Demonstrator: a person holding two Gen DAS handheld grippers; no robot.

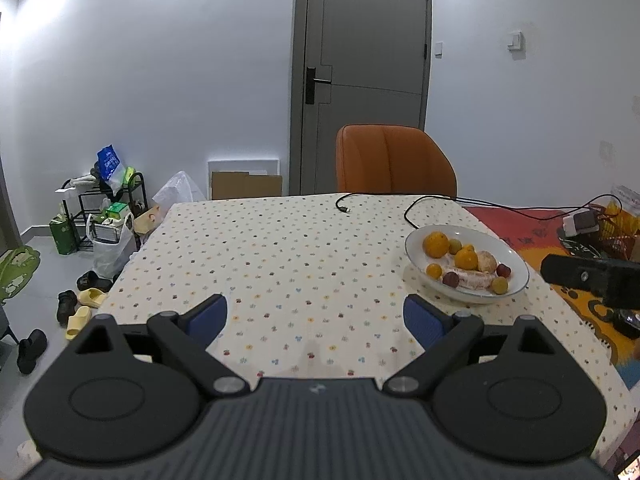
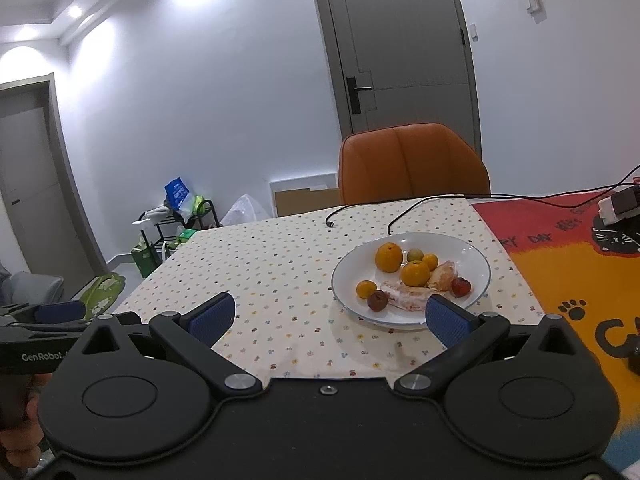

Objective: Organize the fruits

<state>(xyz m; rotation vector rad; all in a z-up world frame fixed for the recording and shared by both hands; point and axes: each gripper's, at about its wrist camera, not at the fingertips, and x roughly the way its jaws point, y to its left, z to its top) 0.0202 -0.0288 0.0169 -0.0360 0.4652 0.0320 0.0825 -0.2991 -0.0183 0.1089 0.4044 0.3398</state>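
On the plate, fruit is piled; the right gripper is held spread just before it, the left gripper spread, empty, left of it.

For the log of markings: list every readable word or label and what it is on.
"GenRobot": white print on the left gripper's black body.
Letters on the red and orange mat: cut off and warped, not readable.
Print on the blue bag: too small.

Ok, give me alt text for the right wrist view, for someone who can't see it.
A white plate of mixed fruit, mostly oranges, sits on a dotted tablecloth just ahead of the open right gripper. An orange chair and grey door stand behind.
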